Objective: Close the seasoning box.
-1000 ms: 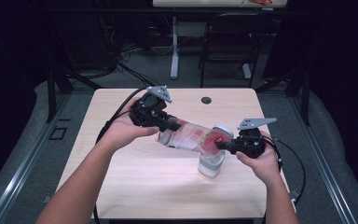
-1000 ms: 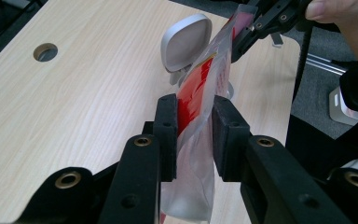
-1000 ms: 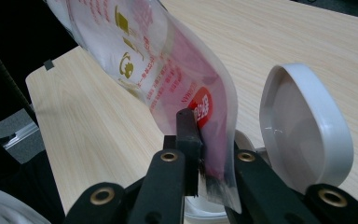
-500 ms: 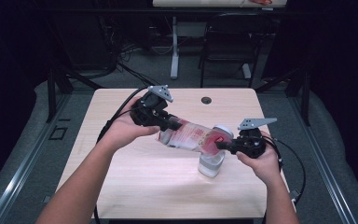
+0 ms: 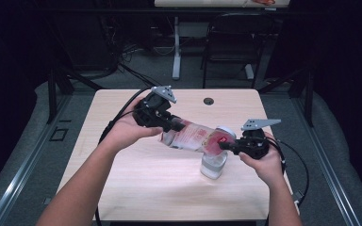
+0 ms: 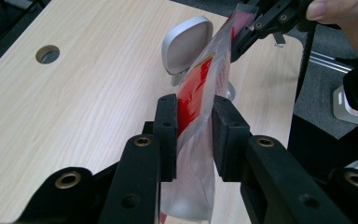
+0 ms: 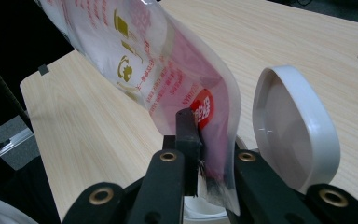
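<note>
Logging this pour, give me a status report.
Left gripper, right gripper shut on red-and-clear plastic pouch. Pouch tilted over white flip-lid container, lid open. Nothing in the way.

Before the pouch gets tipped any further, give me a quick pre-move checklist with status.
1. Left gripper clamped on the refill pouch: ok, both pads press its sides.
2. Right gripper clamped on the pouch's lower end: ok, jaws pinch the film.
3. Container upright on the table: ok.
4. Hinged lid flipped open, clear of the mouth: ok.
5. Pouch's lower end over the container mouth: ok, it hangs right above the rim in the right gripper view.
6. Pouch corner cut or spout open: cannot tell, the jaws hide it.
</note>
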`<move>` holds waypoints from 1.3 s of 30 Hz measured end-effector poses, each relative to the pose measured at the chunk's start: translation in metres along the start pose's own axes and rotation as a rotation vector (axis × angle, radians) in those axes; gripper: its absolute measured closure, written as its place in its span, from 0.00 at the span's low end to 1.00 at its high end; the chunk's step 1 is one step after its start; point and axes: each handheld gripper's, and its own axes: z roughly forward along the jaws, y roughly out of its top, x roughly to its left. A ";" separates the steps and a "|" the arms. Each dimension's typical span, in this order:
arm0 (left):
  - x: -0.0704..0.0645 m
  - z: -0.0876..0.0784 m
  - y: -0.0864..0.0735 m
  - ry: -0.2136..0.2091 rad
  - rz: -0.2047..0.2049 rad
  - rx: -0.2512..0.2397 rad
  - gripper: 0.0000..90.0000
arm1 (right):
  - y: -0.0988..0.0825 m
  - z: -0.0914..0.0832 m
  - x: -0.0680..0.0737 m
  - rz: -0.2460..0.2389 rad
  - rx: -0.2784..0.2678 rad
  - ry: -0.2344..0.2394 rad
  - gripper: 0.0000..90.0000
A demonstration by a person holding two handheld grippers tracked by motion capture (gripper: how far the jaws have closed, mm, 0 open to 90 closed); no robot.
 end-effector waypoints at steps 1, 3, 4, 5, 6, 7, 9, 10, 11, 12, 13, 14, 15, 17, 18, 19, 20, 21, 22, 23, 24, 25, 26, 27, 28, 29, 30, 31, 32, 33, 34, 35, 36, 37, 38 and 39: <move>0.000 0.000 0.000 -0.001 0.000 -0.002 0.82 | 0.000 0.000 0.000 0.001 -0.001 -0.001 0.97; 0.000 0.000 0.001 -0.001 -0.001 -0.001 0.82 | 0.000 -0.001 0.000 0.004 -0.002 0.000 0.97; 0.000 0.000 0.001 -0.001 0.000 0.000 0.82 | 0.000 -0.001 0.000 0.002 0.001 0.000 0.97; -0.001 0.000 0.001 -0.002 -0.002 -0.002 0.82 | 0.000 0.000 0.000 0.001 0.002 0.000 0.97; -0.001 0.000 0.001 -0.002 -0.004 -0.003 0.82 | 0.000 0.000 0.000 0.000 0.005 0.001 0.97; -0.001 0.000 0.002 -0.001 -0.004 -0.003 0.82 | 0.000 0.000 0.001 0.002 0.005 0.002 0.97; 0.000 -0.001 0.002 -0.001 -0.001 -0.003 0.82 | 0.000 0.001 0.001 0.001 0.007 0.006 0.97; 0.000 -0.001 0.002 -0.001 -0.001 -0.003 0.82 | 0.000 0.001 0.001 0.004 0.004 0.007 0.97; 0.000 -0.001 0.001 0.000 -0.001 -0.004 0.82 | 0.000 0.002 0.001 0.003 0.004 0.008 0.97; -0.001 -0.001 0.001 0.000 -0.001 -0.003 0.82 | 0.000 0.002 0.001 0.002 0.004 0.008 0.96; -0.001 -0.001 0.001 -0.001 -0.001 -0.004 0.82 | 0.000 0.001 0.001 0.000 0.007 0.008 0.96; 0.000 -0.001 0.001 -0.001 0.003 -0.001 0.82 | 0.000 0.001 0.001 0.000 0.007 0.007 0.96; 0.000 -0.001 0.001 -0.002 0.003 -0.003 0.82 | 0.000 0.002 0.001 0.004 0.004 0.007 0.96; 0.000 0.000 0.001 -0.002 0.002 -0.002 0.82 | 0.000 0.001 0.001 -0.001 0.011 0.005 0.96; 0.000 0.000 0.001 -0.004 -0.001 -0.007 0.82 | 0.000 0.001 0.001 0.000 0.012 0.004 0.96; 0.000 0.000 0.001 -0.004 -0.001 -0.007 0.82 | -0.001 0.002 0.001 0.002 0.008 0.005 0.96; 0.000 0.000 0.001 -0.004 -0.001 -0.007 0.82 | -0.001 0.002 0.000 0.003 0.006 0.006 0.96; 0.000 0.000 0.001 -0.004 -0.004 -0.008 0.82 | -0.001 0.002 0.000 0.004 0.005 0.006 0.96; 0.000 0.000 0.001 -0.005 -0.004 -0.008 0.82 | -0.001 0.002 0.000 0.003 0.006 0.004 0.96; 0.000 0.000 0.001 -0.004 -0.005 -0.009 0.82 | -0.001 0.002 0.000 0.003 0.005 0.003 0.96; 0.000 0.000 0.001 -0.004 -0.005 -0.009 0.82 | -0.001 0.002 0.000 0.003 0.005 0.002 0.96; 0.000 0.000 0.001 -0.004 -0.005 -0.010 0.82 | -0.001 0.002 0.000 0.003 0.006 0.002 0.96; 0.000 0.000 0.001 -0.005 -0.004 -0.008 0.82 | -0.001 0.002 0.000 0.003 0.005 0.002 0.96; 0.000 0.000 0.001 -0.005 -0.005 -0.008 0.82 | -0.001 0.002 0.000 0.003 0.005 0.002 0.96; 0.000 0.000 0.001 -0.005 -0.004 -0.008 0.82 | -0.001 0.002 0.000 0.003 0.005 0.002 0.96; 0.000 0.000 0.000 -0.005 -0.005 -0.008 0.82 | -0.001 0.002 0.000 0.004 0.005 0.001 0.96; 0.000 0.000 0.000 -0.006 -0.005 -0.008 0.82 | -0.001 0.002 0.000 0.004 0.005 0.001 0.96; 0.000 0.000 0.000 -0.005 -0.006 -0.010 0.82 | -0.001 0.002 0.000 0.004 0.003 0.002 0.96; 0.000 0.000 0.000 -0.005 -0.007 -0.010 0.82 | -0.001 0.002 0.000 0.004 0.003 0.003 0.96; 0.001 0.000 0.000 -0.005 -0.008 -0.010 0.82 | -0.001 0.002 0.000 0.004 0.003 0.001 0.96; 0.001 0.001 0.000 -0.006 -0.010 -0.011 0.82 | -0.001 0.002 0.000 0.004 0.003 0.001 0.96; 0.001 0.001 0.000 -0.006 -0.010 -0.011 0.82 | -0.001 0.002 0.000 0.004 0.003 0.001 0.96; 0.001 0.001 0.000 -0.007 -0.007 -0.010 0.82 | -0.001 0.002 0.000 0.004 0.003 0.001 0.96; 0.001 0.001 0.000 -0.007 -0.006 -0.010 0.82 | -0.001 0.002 0.000 0.004 0.003 0.001 0.96; 0.001 0.001 0.000 -0.007 -0.006 -0.010 0.82 | -0.001 0.002 0.000 0.004 0.003 0.001 0.96; 0.001 0.001 0.000 -0.008 -0.006 -0.010 0.82 | -0.001 0.002 0.000 0.004 0.003 0.001 0.96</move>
